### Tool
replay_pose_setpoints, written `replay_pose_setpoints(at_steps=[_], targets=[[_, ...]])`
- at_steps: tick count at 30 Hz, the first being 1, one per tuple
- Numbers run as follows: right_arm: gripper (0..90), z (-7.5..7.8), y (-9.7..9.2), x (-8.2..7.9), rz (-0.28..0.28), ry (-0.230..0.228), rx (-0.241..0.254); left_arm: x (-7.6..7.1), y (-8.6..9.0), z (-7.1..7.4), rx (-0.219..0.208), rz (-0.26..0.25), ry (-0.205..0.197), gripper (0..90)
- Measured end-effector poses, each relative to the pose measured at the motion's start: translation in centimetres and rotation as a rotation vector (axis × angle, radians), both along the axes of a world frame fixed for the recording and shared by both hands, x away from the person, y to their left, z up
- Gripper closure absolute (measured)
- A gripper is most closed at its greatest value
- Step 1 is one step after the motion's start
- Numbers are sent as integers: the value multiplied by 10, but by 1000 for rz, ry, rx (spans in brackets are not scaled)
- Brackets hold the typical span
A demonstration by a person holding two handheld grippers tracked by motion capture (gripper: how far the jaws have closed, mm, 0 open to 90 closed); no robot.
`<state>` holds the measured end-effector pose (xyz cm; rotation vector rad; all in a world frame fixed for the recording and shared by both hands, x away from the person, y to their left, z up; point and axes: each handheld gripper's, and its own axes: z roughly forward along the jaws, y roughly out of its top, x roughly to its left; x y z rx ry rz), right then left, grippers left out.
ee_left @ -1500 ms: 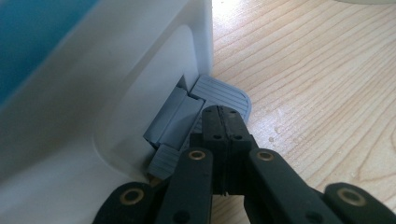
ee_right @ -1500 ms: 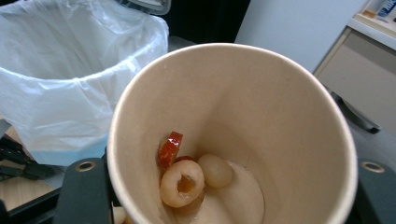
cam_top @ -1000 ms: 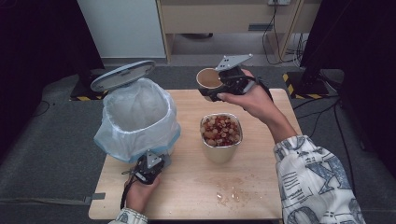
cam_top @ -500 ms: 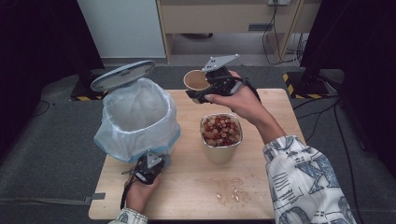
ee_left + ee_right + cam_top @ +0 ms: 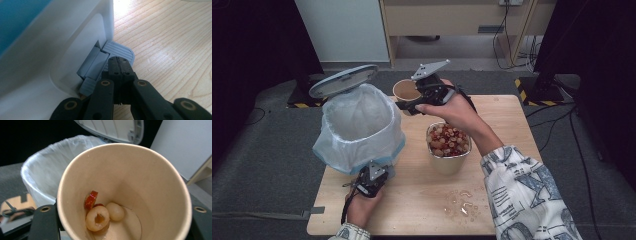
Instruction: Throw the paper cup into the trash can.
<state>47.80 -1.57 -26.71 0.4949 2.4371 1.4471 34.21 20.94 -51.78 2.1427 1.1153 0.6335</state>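
My right claw [image 5: 408, 102] is clamped on a paper cup [image 5: 406, 90], held up between the bowl [image 5: 448, 162] of snacks and the bin [image 5: 362, 125], just beside the bin's rim. Inside the cup I see a few leftovers [image 5: 100, 213]: a ring slice, a pale ball, a red piece. My left claw [image 5: 119, 65] is clenched shut with nothing in it, pressing the grey pedal [image 5: 117, 51] at the bin's foot, and the lid [image 5: 343, 80] stands raised. If that claw slips off the pedal, I reckon the lid drops onto the cup. Tip too early and the scraps land on the table [image 5: 507, 120]. A hard squeeze could buckle the thin cup. I can read no brand, label or writing anywhere.
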Motion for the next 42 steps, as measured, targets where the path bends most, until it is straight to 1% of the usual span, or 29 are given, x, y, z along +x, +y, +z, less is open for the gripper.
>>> replay_pose_setpoints(at_steps=[2, 3, 4, 6, 7, 8, 9, 11, 14, 15, 20, 29, 31, 33, 35, 40, 41, 42], targets=[[311, 1, 6, 0, 2, 16, 9, 0, 0, 0, -1, 0, 0, 892], [310, 1, 12, -1, 7, 26, 15, 0, 0, 0, 0, -1, 0, 892], [310, 1, 12, -1, 7, 26, 15, 0, 0, 0, 0, -1, 0, 892], [309, 2, 19, -2, 19, 32, 20, 0, 0, 0, -2, 0, 0, 892], [309, 1, 25, -4, 27, 39, 28, 0, 0, 0, 0, 0, -1, 892], [309, 1, 25, -4, 27, 39, 28, 0, 0, 0, 0, 0, -1, 892], [309, 0, 31, -5, 34, 43, 27, 0, 0, 0, 0, 1, -1, 892], [309, 0, 33, -5, 38, 41, 26, 0, 0, 0, 1, 0, -2, 892], [308, -2, 42, -7, 47, 55, 37, 0, 0, 0, 1, 1, -1, 892], [308, -2, 42, -7, 47, 55, 37, 0, 0, 0, 1, 1, -1, 892], [299, -7, 56, -7, 48, 60, 41, 0, 0, 0, -2, 0, 0, 892], [300, -17, 79, -4, 59, 71, 24, 0, 0, 0, -4, 1, -1, 892], [299, -17, 80, -4, 59, 71, 25, 0, 0, 0, -2, 1, -1, 892], [296, -20, 87, -3, 63, 72, 12, 0, 0, 0, -3, 1, -1, 892], [293, -20, 88, -3, 64, 72, 11, 0, 0, 0, -2, 1, -1, 892], [264, -25, 100, -2, 59, 71, -5, 0, 0, 0, -4, -1, -1, 892], [235, -27, 102, -2, 59, 63, -12, 0, 0, 0, -5, 0, 0, 892], [182, -29, 104, -3, 55, 59, -15, 0, 0, 0, -4, -1, 0, 892]])
